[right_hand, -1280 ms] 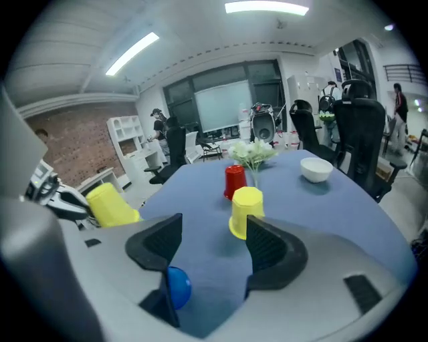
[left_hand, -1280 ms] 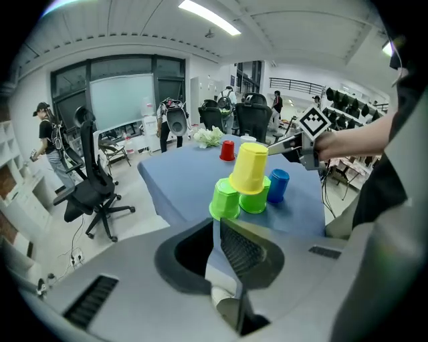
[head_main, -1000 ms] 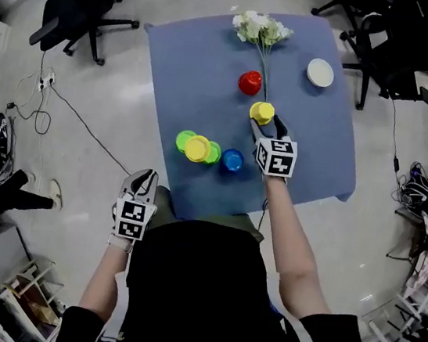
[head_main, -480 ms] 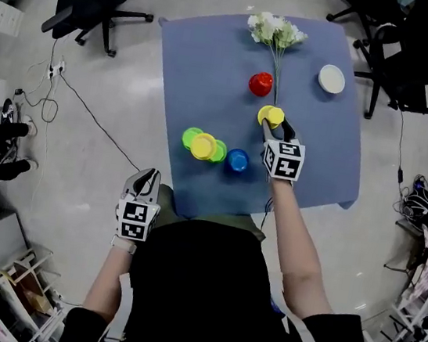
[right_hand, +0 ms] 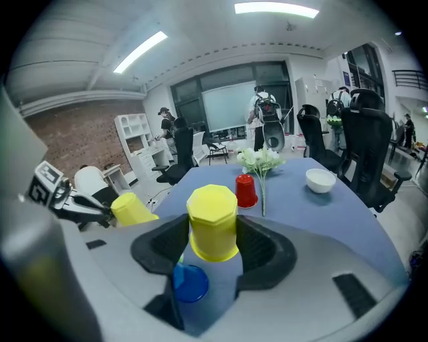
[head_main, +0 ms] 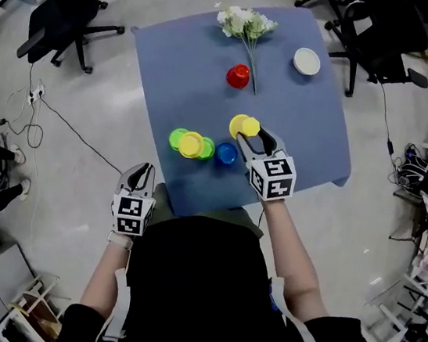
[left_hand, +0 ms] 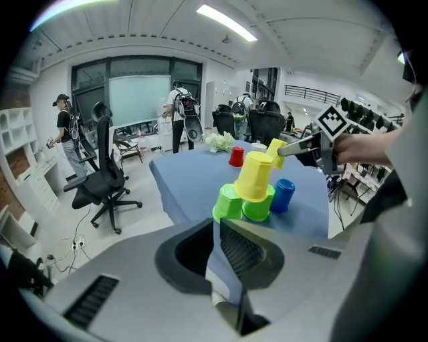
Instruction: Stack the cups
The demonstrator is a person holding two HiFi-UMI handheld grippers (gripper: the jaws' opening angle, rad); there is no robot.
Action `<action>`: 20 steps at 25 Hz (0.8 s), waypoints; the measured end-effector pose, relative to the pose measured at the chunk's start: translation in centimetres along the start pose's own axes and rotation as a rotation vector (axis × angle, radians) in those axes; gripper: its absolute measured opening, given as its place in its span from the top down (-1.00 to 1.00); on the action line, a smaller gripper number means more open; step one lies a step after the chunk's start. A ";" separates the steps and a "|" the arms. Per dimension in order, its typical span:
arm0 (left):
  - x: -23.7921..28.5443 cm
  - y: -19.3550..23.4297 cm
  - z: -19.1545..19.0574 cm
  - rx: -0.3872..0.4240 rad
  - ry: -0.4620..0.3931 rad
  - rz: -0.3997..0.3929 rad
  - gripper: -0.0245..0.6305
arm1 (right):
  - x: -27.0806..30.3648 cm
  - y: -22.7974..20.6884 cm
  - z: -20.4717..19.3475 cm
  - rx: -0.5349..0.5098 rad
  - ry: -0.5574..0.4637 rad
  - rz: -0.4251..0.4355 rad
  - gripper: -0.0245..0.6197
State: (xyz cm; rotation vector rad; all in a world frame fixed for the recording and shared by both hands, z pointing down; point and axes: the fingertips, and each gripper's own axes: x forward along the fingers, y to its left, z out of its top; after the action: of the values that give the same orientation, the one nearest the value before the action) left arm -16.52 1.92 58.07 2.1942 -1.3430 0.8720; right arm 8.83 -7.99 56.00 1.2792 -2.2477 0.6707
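Observation:
My right gripper (head_main: 252, 137) is shut on an upside-down yellow cup (head_main: 243, 124), holding it above the blue tablecloth (head_main: 306, 132). In the right gripper view the yellow cup (right_hand: 212, 217) sits between the pads, with a blue cup (right_hand: 190, 282) just below and nearer. The blue cup (head_main: 227, 154) stands upside down beside two green cups (head_main: 176, 137) that carry a second yellow cup (head_main: 191, 145). A red cup (head_main: 238, 76) stands farther back. My left gripper (head_main: 140, 172) is shut and empty, off the table's near-left edge; in its own view the left gripper (left_hand: 217, 226) faces the cup cluster (left_hand: 253, 179).
White flowers (head_main: 246, 22) lie at the table's far edge, their stem reaching past the red cup. A white bowl (head_main: 307, 61) sits at the far right. Office chairs (head_main: 62, 14) stand on the floor around the table, with cables to the left.
My right gripper has closed on the yellow cup and carried it from beside the flower stem toward me, closer to the blue cup. The left gripper has stayed put.

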 end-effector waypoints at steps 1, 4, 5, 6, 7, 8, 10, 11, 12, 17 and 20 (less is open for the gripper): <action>0.2 0.2 0.1 0.009 -0.001 -0.002 0.85 | -0.5 0.6 -0.1 -0.003 0.003 0.006 0.20; 0.4 0.3 0.2 0.013 -0.016 -0.028 0.89 | -1.7 2.7 -0.7 -0.013 0.018 0.032 0.20; 0.4 0.3 0.4 0.006 -0.024 -0.040 0.89 | -1.9 3.4 -1.1 -0.018 0.025 0.041 0.20; 0.4 0.2 0.7 -0.001 -0.031 -0.052 0.89 | -2.1 4.0 -1.4 -0.023 0.032 0.050 0.20; 0.5 0.2 0.9 -0.006 -0.036 -0.064 0.89 | -2.1 4.6 -1.7 -0.028 0.039 0.056 0.20; 0.5 0.2 1.1 -0.009 -0.038 -0.076 0.89 | -2.2 5.1 -2.1 -0.035 0.047 0.061 0.20; 0.4 0.0 1.2 -0.017 -0.042 -0.103 0.89 | -2.1 6.0 -2.7 -0.054 0.061 0.067 0.20; 0.3 -0.1 1.3 -0.020 -0.044 -0.115 0.89 | -2.1 6.5 -3.0 -0.065 0.067 0.070 0.20; 0.2 -0.1 1.3 -0.019 -0.047 -0.125 0.89 | -2.0 7.0 -3.1 -0.075 0.070 0.074 0.20; -0.1 -0.4 1.3 -0.008 -0.048 -0.165 0.89 | -1.2 8.7 -3.7 -0.140 0.095 0.081 0.20; -0.2 -0.4 1.0 -0.013 -0.045 -0.182 0.89 | -0.7 9.2 -4.1 -0.175 0.110 0.074 0.20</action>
State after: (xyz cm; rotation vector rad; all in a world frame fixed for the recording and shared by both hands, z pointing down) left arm -15.94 1.58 57.22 2.2962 -1.1436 0.7480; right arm 1.73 -0.88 57.06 1.0547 -2.2182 0.5433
